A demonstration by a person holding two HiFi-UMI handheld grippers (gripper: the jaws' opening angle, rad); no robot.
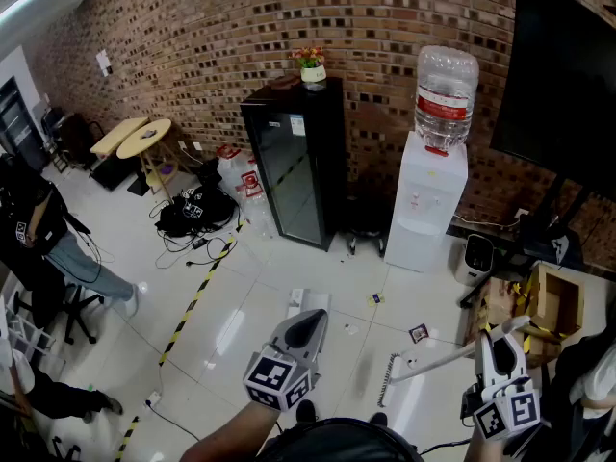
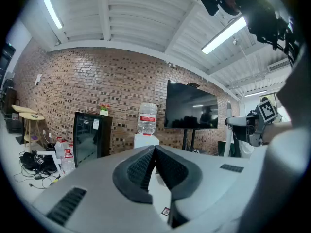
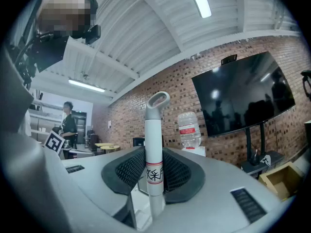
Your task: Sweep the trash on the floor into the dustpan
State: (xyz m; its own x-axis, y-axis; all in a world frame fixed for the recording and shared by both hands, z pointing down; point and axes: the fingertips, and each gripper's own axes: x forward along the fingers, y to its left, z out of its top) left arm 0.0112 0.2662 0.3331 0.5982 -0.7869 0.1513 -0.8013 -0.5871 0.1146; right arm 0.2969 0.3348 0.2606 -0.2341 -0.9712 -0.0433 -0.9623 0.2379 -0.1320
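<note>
In the head view my right gripper (image 1: 502, 343) is shut on the white handle of a broom (image 1: 438, 359). The broom slants down to the left and its brush head (image 1: 388, 379) rests on the white floor. In the right gripper view the handle (image 3: 154, 165) stands upright between the pads. My left gripper (image 1: 306, 321) is shut with nothing in it, its pads (image 2: 146, 165) meeting at the tip. Small bits of trash lie on the tiles: a dark square wrapper (image 1: 419, 333), a scrap (image 1: 375, 298) and a speck (image 1: 351, 330). A flat white object (image 1: 295, 299) lies just beyond the left gripper; I cannot tell what it is.
A black fridge (image 1: 298, 166) and a water dispenser (image 1: 428, 205) stand against the brick wall. A cardboard box (image 1: 556, 301) and a TV stand (image 1: 563, 85) are at the right. Cables (image 1: 197, 212) and striped floor tape (image 1: 192, 301) lie left. A person (image 1: 43, 243) sits far left.
</note>
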